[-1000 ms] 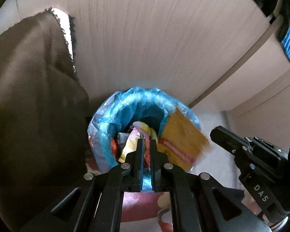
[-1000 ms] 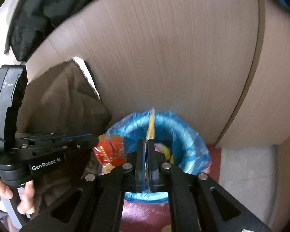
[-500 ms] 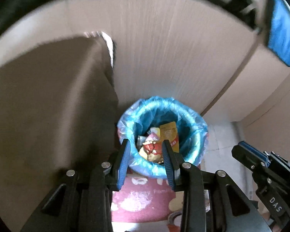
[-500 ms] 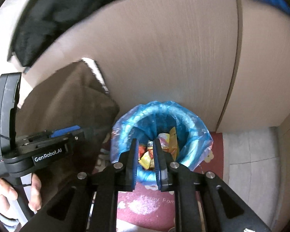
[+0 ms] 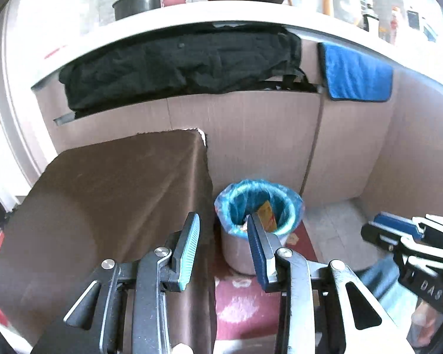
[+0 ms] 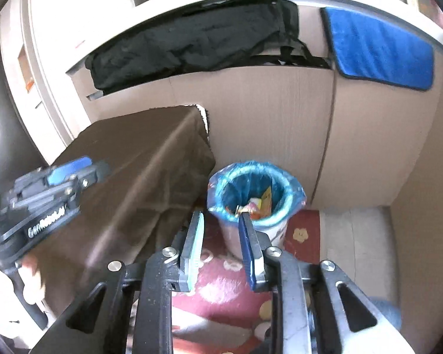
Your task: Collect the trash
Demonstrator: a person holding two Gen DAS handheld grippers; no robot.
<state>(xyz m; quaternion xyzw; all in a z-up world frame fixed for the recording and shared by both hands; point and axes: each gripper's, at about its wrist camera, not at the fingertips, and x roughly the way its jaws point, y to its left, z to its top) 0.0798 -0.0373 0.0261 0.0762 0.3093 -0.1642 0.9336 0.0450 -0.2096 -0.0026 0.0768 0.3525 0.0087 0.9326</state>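
Pulled both grippers back up from the bin (image 5: pixel 258 206); wrappers (image 6: pixel 258 203) sit inside now. My left gripper (image 5: pixel 223 230) and right gripper (image 6: pixel 221 225) hang wide, empty.

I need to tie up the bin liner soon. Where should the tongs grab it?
Grip the blue liner at its rim, folded over the bin lip, from above on the right side: the draped table crowds the left.

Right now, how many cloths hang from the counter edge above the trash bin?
2. A black cloth hangs over the left and middle part of the counter edge, and a blue towel hangs to its right. More may be hidden outside the view.
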